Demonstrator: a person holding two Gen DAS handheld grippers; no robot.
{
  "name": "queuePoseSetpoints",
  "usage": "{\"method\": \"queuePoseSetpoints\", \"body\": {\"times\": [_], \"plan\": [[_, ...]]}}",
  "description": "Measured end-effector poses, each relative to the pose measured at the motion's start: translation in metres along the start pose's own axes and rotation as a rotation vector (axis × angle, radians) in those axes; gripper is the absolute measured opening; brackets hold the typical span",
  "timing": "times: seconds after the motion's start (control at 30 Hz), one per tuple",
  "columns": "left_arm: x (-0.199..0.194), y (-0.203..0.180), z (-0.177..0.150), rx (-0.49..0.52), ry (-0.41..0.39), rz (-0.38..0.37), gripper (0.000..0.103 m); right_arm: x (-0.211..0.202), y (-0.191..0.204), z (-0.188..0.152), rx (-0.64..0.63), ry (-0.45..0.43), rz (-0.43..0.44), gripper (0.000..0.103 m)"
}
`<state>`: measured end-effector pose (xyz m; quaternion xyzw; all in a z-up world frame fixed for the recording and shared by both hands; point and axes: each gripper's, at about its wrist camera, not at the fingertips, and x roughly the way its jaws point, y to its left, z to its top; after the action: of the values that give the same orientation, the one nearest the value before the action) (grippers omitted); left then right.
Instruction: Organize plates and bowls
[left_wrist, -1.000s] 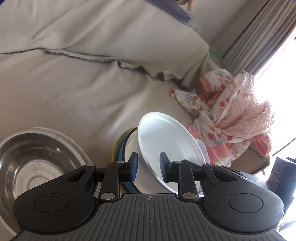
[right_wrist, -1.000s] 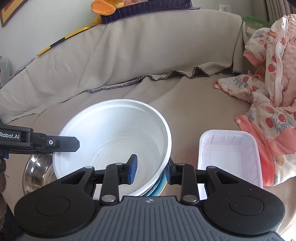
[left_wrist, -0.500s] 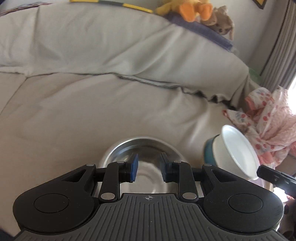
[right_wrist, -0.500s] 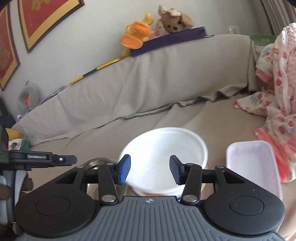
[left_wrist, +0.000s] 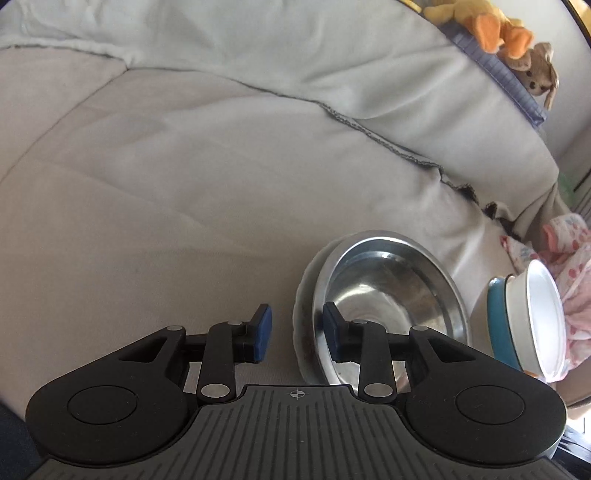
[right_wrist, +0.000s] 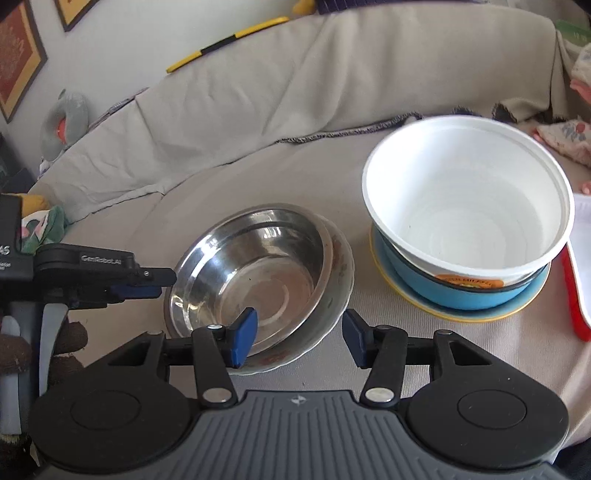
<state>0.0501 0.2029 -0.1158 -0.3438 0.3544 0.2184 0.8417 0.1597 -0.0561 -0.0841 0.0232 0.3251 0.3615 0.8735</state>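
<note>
Two stacks on a beige cloth-covered sofa seat (left_wrist: 184, 206), close together but apart. Stack one: round shiny stainless steel bowl (right_wrist: 255, 266) nested in a shallow white plate w/ faded reddish pattern (right_wrist: 332, 295), plate rim showing along the bowl's right and near edges in the right wrist view. Stack two, to the right: deep white plastic bowl (right_wrist: 465, 199) w/ an orange label near its base, sitting in a blue bowl (right_wrist: 458, 291), that on a flat pale-blue plate w/ yellow rim (right_wrist: 421, 301). Left tool (left_wrist: 295, 336) w/ blue pads spread, having just opened wider, nothing pinched; near edge of the steel bowl and white plate seen between the pads, right pad over the bowl's rim, contact not clear. In the right wrist view the left tool (right_wrist: 147, 282) comes in from the left, tip at the steel bowl's left rim. Right tool (right_wrist: 299, 339) also spread and just been opening, nothing pinched; near rim of the white plate showing in the gap, below the pads. White rectangular tray w/ red edge (right_wrist: 576, 291) at far right, only partly in frame. Pink patterned baby clothes (left_wrist: 569, 266) behind the white plastic bowl. Orange plush duck (left_wrist: 491, 26) and brown plush toy (left_wrist: 539, 70) up on the sofa back.
</note>
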Motion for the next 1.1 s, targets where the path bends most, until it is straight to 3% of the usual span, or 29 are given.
{"method": "queuePoseSetpoints", "body": {"times": [0.17, 0.27, 0.43, 0.53, 0.63, 0.8, 1.1], "plan": [[0.011, 0.007, 0.001, -0.044, 0.068, -0.111, 0.033, 0.026, -0.014, 0.005, 0.098, 0.05, 0.007, 0.059], [0.021, 0.007, -0.002, -0.036, 0.09, -0.058, 0.035, 0.035, -0.015, 0.004, 0.104, 0.069, 0.023, 0.059], [0.035, 0.007, -0.007, -0.037, 0.133, -0.098, 0.033, 0.051, -0.014, 0.005, 0.11, 0.105, 0.095, 0.055], [0.043, 0.002, -0.005, -0.009, 0.151, -0.088, 0.032, 0.057, -0.005, 0.005, 0.077, 0.111, 0.062, 0.052], [0.044, 0.001, 0.002, -0.004, 0.142, -0.069, 0.032, 0.059, 0.004, 0.004, 0.058, 0.104, 0.034, 0.052], [0.046, 0.006, 0.018, 0.0, 0.107, -0.022, 0.032, 0.069, 0.013, 0.006, 0.081, 0.132, 0.085, 0.051], [0.042, 0.02, 0.022, -0.053, 0.1, -0.059, 0.03, 0.07, 0.008, 0.0, 0.046, 0.124, 0.139, 0.052]]}}
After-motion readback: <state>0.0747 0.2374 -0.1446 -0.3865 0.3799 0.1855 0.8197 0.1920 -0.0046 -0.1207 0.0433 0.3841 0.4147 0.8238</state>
